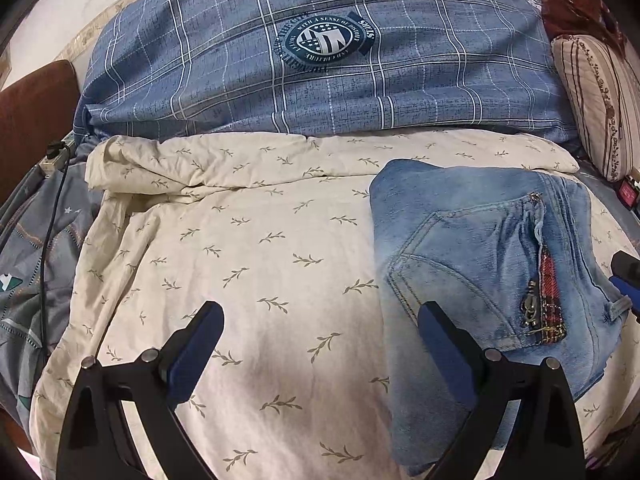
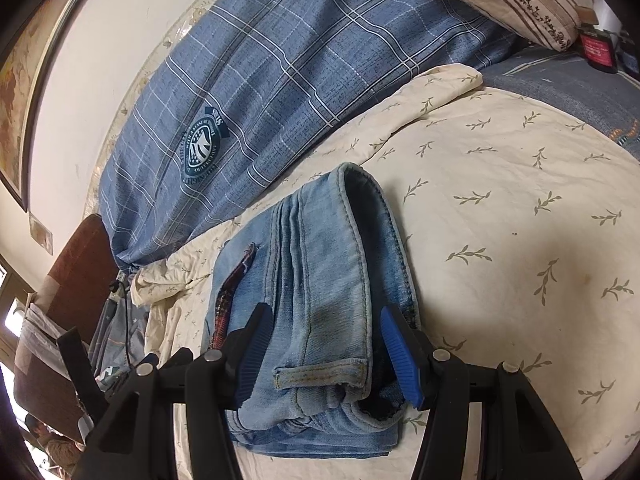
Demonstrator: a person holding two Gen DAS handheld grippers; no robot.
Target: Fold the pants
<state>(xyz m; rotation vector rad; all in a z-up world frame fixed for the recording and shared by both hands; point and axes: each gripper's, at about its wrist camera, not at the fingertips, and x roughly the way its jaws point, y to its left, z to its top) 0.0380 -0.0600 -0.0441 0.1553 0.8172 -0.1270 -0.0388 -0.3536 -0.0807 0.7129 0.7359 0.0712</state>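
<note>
Light blue jeans [image 1: 480, 256] lie folded in a thick stack on the cream leaf-print quilt [image 1: 256, 264], with a back pocket and a red plaid zip trim facing up. In the right wrist view the stack's waistband end [image 2: 324, 320] fills the gap between the blue pads [image 2: 396, 348] of my right gripper [image 2: 326, 344], which is shut on it. One right fingertip [image 1: 624, 276] shows at the jeans' right edge. My left gripper [image 1: 320, 316] hangs open over the quilt, holding nothing, its right finger above the stack's left edge.
A blue plaid duvet [image 1: 328, 60] is heaped along the wall behind the quilt. A striped pillow [image 1: 596, 104] stands at the right. To the left are a brown chair [image 1: 32, 120], a power strip with a black cable [image 1: 52, 160] and grey bedding [image 1: 28, 264].
</note>
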